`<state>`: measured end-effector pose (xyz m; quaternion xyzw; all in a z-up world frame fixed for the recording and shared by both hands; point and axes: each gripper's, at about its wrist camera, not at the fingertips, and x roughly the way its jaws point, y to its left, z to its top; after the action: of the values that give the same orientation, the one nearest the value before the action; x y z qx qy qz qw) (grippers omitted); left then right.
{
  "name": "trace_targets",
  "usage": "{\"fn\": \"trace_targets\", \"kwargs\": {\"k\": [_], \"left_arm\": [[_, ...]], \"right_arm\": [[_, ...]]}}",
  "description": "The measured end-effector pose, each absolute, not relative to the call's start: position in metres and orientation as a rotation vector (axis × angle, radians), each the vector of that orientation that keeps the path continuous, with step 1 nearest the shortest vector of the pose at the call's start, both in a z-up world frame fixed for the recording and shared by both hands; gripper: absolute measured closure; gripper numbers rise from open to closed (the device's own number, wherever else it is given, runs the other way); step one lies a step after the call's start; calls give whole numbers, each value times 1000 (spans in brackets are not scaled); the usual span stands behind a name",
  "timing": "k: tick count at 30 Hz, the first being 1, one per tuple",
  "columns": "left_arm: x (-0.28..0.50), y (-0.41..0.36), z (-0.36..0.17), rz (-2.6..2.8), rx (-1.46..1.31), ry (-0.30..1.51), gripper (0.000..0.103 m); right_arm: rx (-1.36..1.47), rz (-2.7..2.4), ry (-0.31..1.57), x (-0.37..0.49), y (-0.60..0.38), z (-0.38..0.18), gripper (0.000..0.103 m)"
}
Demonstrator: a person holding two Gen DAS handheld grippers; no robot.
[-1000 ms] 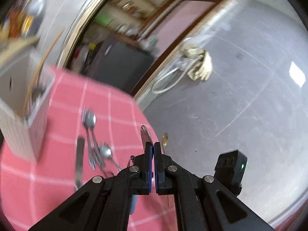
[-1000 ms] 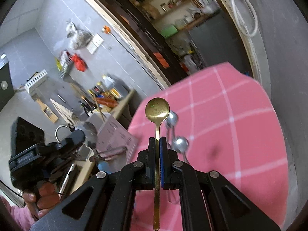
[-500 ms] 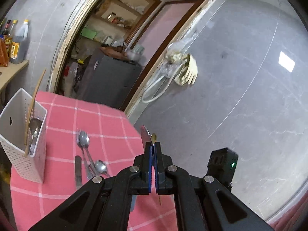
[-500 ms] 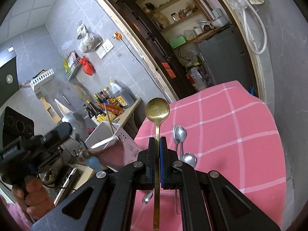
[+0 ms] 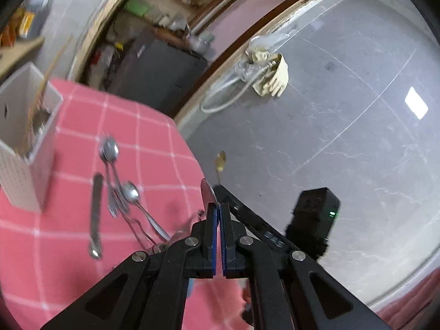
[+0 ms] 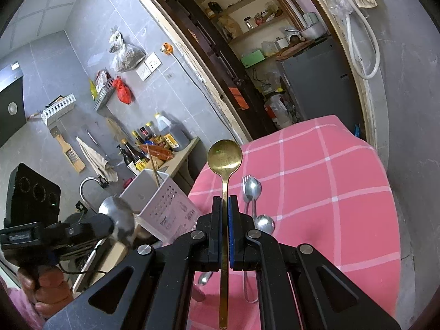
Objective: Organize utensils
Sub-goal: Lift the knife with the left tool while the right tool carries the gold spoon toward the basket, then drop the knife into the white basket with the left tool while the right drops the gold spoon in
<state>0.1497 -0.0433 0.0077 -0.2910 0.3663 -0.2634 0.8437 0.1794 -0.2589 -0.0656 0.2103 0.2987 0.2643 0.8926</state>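
Left wrist view, left to right.

1. White holder (image 5: 30, 148), perforated, standing at the left edge of the pink checked tablecloth (image 5: 154, 137). Long pale sticks leaned out of it; I could not make out what else lay inside.
2. Butter knife (image 5: 95, 214), flat on the cloth just right of the holder.
3. Loose cutlery pile (image 5: 121, 189): spoons and what looked like a fork, overlapping, beside the knife. Blurred; I could not count them.
4. My left gripper (image 5: 218, 214), fingers pressed together on a silver spoon (image 5: 206, 192) whose bowl stood edge-on above the tips.
5. Gold spoon (image 5: 220, 161), bowl showing beyond the table edge, with my other tool's black body (image 5: 313, 220) below it to the right.

Right wrist view, left to right.

1. Hand (image 6: 46, 288) gripping the left tool's handle at the lower left; the silver spoon (image 6: 118, 217) stuck out from it, blurred, near the holder.
2. Holder (image 6: 162, 206), upright at the cloth's near-left corner, one stick rising from it.
3. My right gripper (image 6: 225, 206), fingers clamped on the gold spoon (image 6: 225, 159), handle between the pads, bowl upward and facing me, held above the table.
4. Fork and two spoons (image 6: 251, 189) lying on the cloth (image 6: 343, 192) just right of the fingers.
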Motion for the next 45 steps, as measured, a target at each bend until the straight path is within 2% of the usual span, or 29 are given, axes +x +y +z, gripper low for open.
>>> {"fn": "trace_targets", "kwargs": {"k": [4, 13, 19, 22, 24, 26, 27, 31, 40, 45], "left_arm": [[163, -54, -16, -538, -593, 883, 99], [207, -85, -49, -531, -573, 918, 99], [215, -111, -62, -582, -505, 991, 93], [205, -104, -67, -555, -483, 992, 79], [197, -94, -69, -537, -496, 969, 62], [191, -85, -70, -512, -513, 941, 52], [191, -81, -70, -492, -511, 933, 52], [197, -66, -84, -354, -491, 943, 52], [216, -40, -134, -88, -635, 996, 53], [229, -34, -150, -48, -740, 967, 66]], "right_arm": [[433, 527, 655, 183, -266, -73, 99], [461, 466, 697, 190, -292, -94, 99], [477, 430, 714, 192, -310, -107, 99], [474, 419, 729, 193, -318, -114, 99], [471, 418, 735, 194, -319, -119, 99], [474, 419, 741, 196, -318, -123, 99], [474, 420, 741, 196, -318, -124, 99], [472, 435, 750, 201, -314, -131, 99], [469, 487, 782, 212, -301, -146, 99], [466, 508, 790, 216, -294, -150, 99]]}}
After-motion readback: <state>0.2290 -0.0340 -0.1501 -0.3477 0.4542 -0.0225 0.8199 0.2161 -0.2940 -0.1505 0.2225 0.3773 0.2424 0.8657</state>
